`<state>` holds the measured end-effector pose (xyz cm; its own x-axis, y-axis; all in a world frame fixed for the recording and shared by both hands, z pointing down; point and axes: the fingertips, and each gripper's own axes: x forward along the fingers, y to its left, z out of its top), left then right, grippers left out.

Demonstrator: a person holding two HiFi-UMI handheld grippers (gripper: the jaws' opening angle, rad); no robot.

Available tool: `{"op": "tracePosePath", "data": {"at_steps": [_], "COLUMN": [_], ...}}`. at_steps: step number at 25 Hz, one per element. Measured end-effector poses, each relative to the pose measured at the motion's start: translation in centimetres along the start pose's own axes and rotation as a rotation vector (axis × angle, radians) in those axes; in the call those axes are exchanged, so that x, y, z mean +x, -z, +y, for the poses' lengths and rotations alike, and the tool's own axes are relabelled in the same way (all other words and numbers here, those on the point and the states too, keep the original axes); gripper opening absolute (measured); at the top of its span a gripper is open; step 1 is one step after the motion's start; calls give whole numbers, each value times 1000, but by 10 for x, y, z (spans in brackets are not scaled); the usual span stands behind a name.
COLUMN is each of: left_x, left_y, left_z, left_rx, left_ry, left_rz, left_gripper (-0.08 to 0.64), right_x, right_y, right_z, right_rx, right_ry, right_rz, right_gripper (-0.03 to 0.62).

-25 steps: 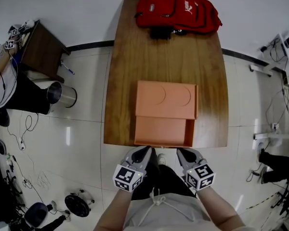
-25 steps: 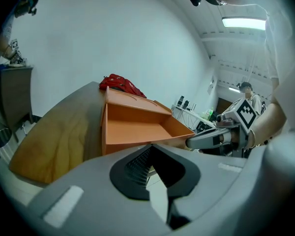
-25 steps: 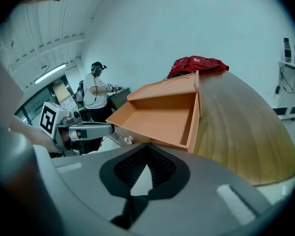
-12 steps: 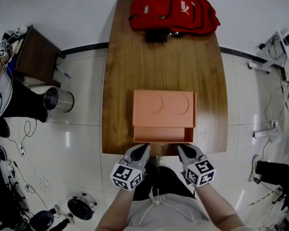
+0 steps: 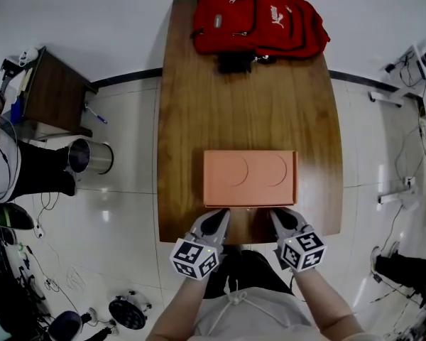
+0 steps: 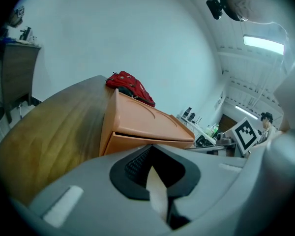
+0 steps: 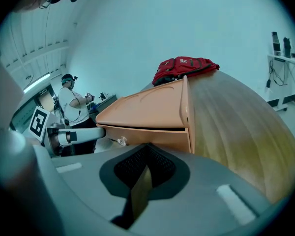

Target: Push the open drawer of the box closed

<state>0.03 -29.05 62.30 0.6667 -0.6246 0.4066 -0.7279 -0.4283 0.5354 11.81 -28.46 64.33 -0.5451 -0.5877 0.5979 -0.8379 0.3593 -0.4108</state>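
Note:
The orange box [image 5: 250, 178] sits on the wooden table [image 5: 248, 105] near its front edge, and its drawer is in flush with the body. Only a thin seam shows above the drawer front [image 6: 148, 143] [image 7: 150, 134], which carries a small clear knob [image 7: 120, 141]. My left gripper [image 5: 219, 217] is shut, its tip at the left part of the drawer front. My right gripper [image 5: 279, 216] is also shut, at the right part. I cannot tell whether the tips touch it. Neither holds anything.
A red backpack [image 5: 259, 18] lies at the table's far end. Left of the table stand a dark side table [image 5: 53, 84] and a metal bin [image 5: 92, 156], with a person [image 5: 0, 155] beside them. Cables lie on the floor at both sides.
The drawer, open a second ago, has slid into the box. Both grippers moved forward with it toward the box front.

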Motion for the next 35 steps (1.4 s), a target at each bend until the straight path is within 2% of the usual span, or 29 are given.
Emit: {"op": "tracePosePath", "data": {"at_steps": [5, 8, 12, 14, 19, 22, 25, 31, 35], "left_x": [4, 2, -12, -21, -52, -77, -100, -143, -181], "left_y": [-5, -8, -14, -24, -54, -74, -78, -76, -89], "left_z": [4, 2, -13, -24, -75, -111, -139, -178, -206], "left_rx": [-10, -17, 20, 54, 121, 226, 349, 473, 496], "left_ry": [5, 5, 17, 23, 69, 84, 87, 78, 113], "left_rz": [14, 10, -2, -37, -150, -216, -244, -301, -353], "left_gripper": [5, 5, 5, 5, 5, 5, 5, 5, 5], "right_x": [6, 5, -11, -26, -88, -127, -159, -212, -235], "right_y": [-3, -4, -7, -20, -61, -79, -81, -69, -66], "right_z": [-3, -6, 10, 25, 67, 90, 105, 115, 129], "right_rx": [-7, 26, 22, -37, -271, -375, -459, -519, -538], "right_ry": [9, 24, -3, -33, -62, -64, -72, -60, -44], "right_rz": [19, 17, -17, -77, -257, -356, -432, -498, -529], "right_gripper": [3, 3, 2, 2, 3, 3, 3, 3, 3]}}
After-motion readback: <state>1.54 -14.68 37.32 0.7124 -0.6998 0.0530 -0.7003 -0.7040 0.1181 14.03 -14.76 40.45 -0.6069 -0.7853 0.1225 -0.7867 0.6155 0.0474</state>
